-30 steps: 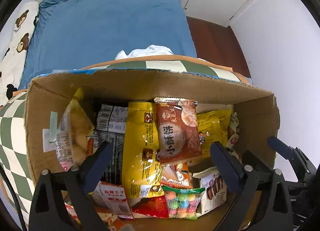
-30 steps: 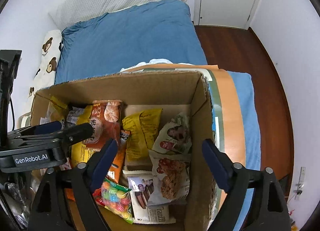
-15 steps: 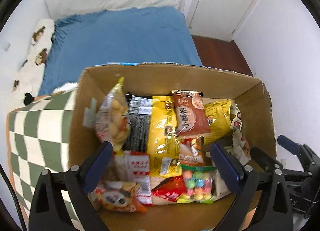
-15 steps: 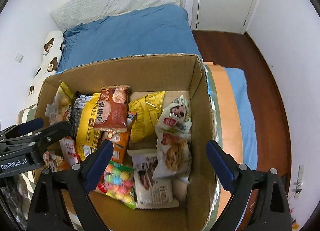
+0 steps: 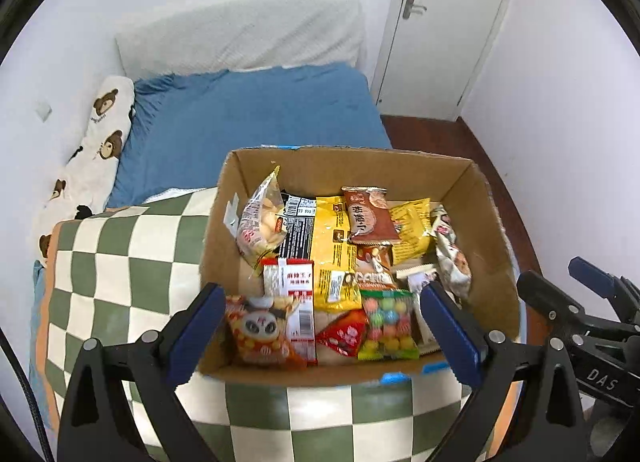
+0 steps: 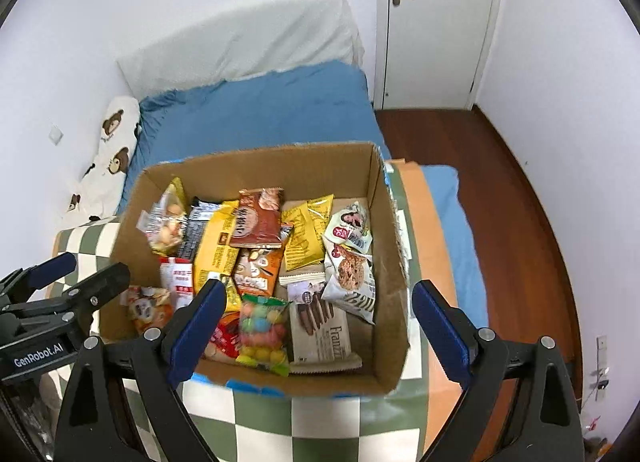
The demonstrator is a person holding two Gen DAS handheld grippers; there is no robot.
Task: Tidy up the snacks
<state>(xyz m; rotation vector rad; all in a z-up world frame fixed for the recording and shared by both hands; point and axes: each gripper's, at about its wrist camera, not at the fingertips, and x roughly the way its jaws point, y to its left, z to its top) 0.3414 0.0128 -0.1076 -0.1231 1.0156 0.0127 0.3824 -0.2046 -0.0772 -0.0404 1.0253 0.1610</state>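
Left tool (image 5: 320, 326) and right tool (image 6: 314, 324): both spread wide, empty, nothing between the pads, tilted steeply downward above the near rim of the cardboard box (image 5: 486, 198). Snacks packed inside the box, below and ahead of both tools: candy-ball bag (image 5: 387, 325) at the near wall, long axis running toward the far wall, between both tools' fingers in each view; chocolate-stick pack (image 6: 320, 326) just right of it, likely nearer the right tool. Box on a green checkered blanket (image 5: 120, 262) over a blue bed (image 5: 256, 110).
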